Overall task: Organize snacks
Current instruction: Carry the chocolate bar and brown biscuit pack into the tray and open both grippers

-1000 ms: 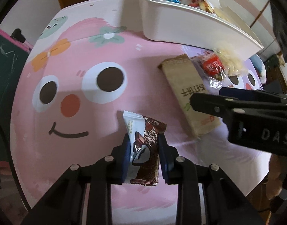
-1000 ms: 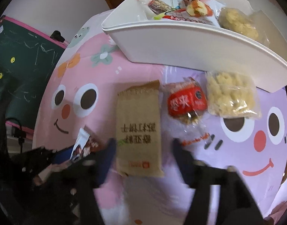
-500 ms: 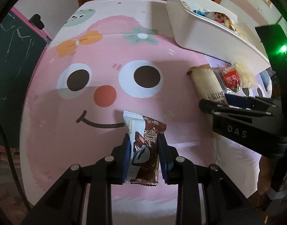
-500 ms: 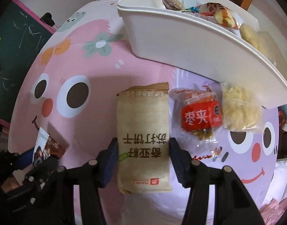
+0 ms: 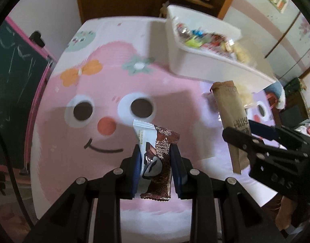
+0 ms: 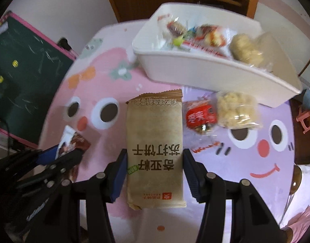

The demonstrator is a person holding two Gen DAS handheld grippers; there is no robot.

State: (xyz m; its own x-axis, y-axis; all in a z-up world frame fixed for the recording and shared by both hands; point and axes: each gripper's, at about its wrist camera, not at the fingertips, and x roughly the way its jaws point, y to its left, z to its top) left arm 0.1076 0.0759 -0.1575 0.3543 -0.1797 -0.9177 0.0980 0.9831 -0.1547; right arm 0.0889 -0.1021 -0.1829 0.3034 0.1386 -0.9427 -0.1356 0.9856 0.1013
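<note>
The left gripper (image 5: pixel 156 165) has its blue-padded fingers (image 5: pixel 136 170) pinched on a brown-and-white chocolate bar wrapper (image 5: pixel 156 160), gripping it about halfway along so that the white sealed end sticks out in front and the brown end hangs back between the black arms. It is carried above the table (image 5: pixel 59 141), over the pink cartoon face printed on the cloth.

The right gripper (image 6: pixel 155 174) has its fingers (image 6: pixel 119 177) spread to the width of a tan cracker packet (image 6: pixel 155 147) and pressed against both long edges. In the left wrist view that same packet (image 5: pixel 231 119) stands tilted in the air with its lower end clear of the cloth (so it is held, not lying flat).

Just past the packet's right side, a small red-labelled clear pouch (image 6: pixel 201 116) lies on the table, and touching that pouch on its far side is a clear bag of pale puffed pieces (image 6: pixel 236 109). Both rest on the lilac half of the cloth, close under the near wall of the white bin (image 6: pixel 215 75).

The bin sits at the far side of the table and holds a heap of mixed wrapped snacks (image 6: pixel 197 34); blur keeps me from telling them apart, save for a pale puffed lump toward the right end.

Off to the left, beside the table, leans a green chalkboard with a pink frame (image 5: pixel 15 77).
</note>
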